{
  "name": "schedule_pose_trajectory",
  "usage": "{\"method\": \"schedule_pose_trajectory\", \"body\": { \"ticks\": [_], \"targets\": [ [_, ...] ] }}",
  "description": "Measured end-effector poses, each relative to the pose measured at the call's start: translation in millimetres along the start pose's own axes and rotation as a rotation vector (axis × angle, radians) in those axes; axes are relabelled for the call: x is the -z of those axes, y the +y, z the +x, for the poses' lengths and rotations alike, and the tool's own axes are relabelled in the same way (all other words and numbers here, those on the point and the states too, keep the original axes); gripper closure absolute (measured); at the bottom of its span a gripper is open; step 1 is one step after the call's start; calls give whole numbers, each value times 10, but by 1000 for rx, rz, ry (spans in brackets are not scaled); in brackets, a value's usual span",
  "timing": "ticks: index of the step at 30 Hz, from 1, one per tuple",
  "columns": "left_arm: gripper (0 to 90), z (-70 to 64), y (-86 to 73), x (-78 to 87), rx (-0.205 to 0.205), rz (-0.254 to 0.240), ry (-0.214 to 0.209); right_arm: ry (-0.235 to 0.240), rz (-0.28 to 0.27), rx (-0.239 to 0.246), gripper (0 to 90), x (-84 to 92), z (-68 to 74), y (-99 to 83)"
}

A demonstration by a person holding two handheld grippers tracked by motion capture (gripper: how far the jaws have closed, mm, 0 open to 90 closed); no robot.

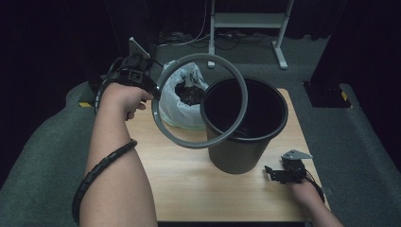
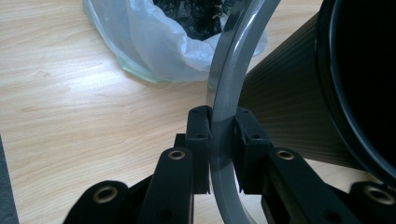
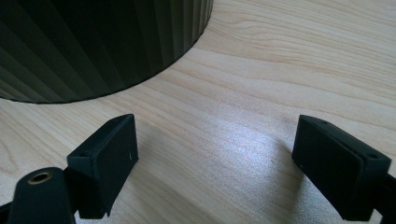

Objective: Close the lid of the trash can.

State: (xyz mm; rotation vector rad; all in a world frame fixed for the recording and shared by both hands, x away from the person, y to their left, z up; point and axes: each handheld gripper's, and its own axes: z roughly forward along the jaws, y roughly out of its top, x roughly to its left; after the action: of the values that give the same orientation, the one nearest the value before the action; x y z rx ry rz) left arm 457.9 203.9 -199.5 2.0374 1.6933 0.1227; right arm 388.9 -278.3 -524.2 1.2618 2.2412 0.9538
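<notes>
- One grey ring point(image 1: 200, 100) held up off the table point(image 1: 189, 189), tilted, partly over the mouth of the black bin point(image 1: 246, 124) and partly out toward the bin's left.
- Clamped at its edge nearest the person's left hand point(image 1: 122, 97) by the left gripper point(image 1: 153, 92); seen along the jaws in the left gripper view, both pads point(image 2: 200, 140) pressed flat against the thin band of the ring point(image 2: 226, 116).
- Gripped by the edge, probably so the open middle stays free to drop over the bin's rim.
- Likely a band for pinning a liner in place, judging by its match to the rim; not yet seated on the bin.
- Bin upright near the middle of the table, ribbed wall dark, inside seemingly bare of any liner, though too dark to be sure.
- Pale plastic bag point(image 1: 182, 101) behind and left of the bin, on the table, mouth open, dark stuff inside; close against the bin's wall, contact not clear.
- Right gripper point(image 1: 275, 174) low at the bin's right foot, near the table's front edge, jaws wide apart with nothing between them, bare wood under them.
- Placed there perhaps to steady the bin's base while the ring goes on.
</notes>
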Motion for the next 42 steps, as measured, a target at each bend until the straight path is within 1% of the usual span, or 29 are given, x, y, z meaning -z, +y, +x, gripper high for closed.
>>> {"method": "schedule_pose_trajectory", "body": {
  "ticks": [5,6,8,10,12,13,17,19,20,23,26,32,36,42],
  "targets": [
    [778,-65,26,-17,3,-1,-4,0,-2,2,141,-1,-1,0],
    [778,-78,38,-19,-6,-1,-1,0,-1,0,141,-1,0,0],
    [778,-108,56,-22,-4,-6,1,0,-1,1,141,-1,-1,0],
    [778,-130,71,-27,-7,-11,-2,0,-1,2,141,-1,-1,0],
    [778,-155,91,-28,-13,-16,5,-1,-1,1,141,-1,-1,0],
    [778,-178,101,-37,-5,-16,-5,-1,-1,1,141,-1,-1,0],
    [778,-257,140,-67,-8,-18,-3,-1,-2,2,141,-1,-2,0],
    [778,-323,171,-89,-6,-22,-10,-1,-1,1,141,-1,-1,0],
    [778,-368,195,-103,-18,-20,-6,-1,-1,1,141,-1,-1,0],
    [778,-480,250,-137,-27,-17,-6,0,-1,1,141,-1,0,0],
    [778,-643,329,-183,-61,-11,-9,0,-1,2,142,-1,-1,0],
    [778,-852,432,-239,-86,-5,-7,-1,-2,2,141,-1,-2,0],
    [779,-957,476,-305,-95,-5,-3,0,0,-1,141,0,1,0],
    [778,-1075,523,-407,-110,18,-1,-1,-2,1,141,-1,-1,0]
  ]
}}
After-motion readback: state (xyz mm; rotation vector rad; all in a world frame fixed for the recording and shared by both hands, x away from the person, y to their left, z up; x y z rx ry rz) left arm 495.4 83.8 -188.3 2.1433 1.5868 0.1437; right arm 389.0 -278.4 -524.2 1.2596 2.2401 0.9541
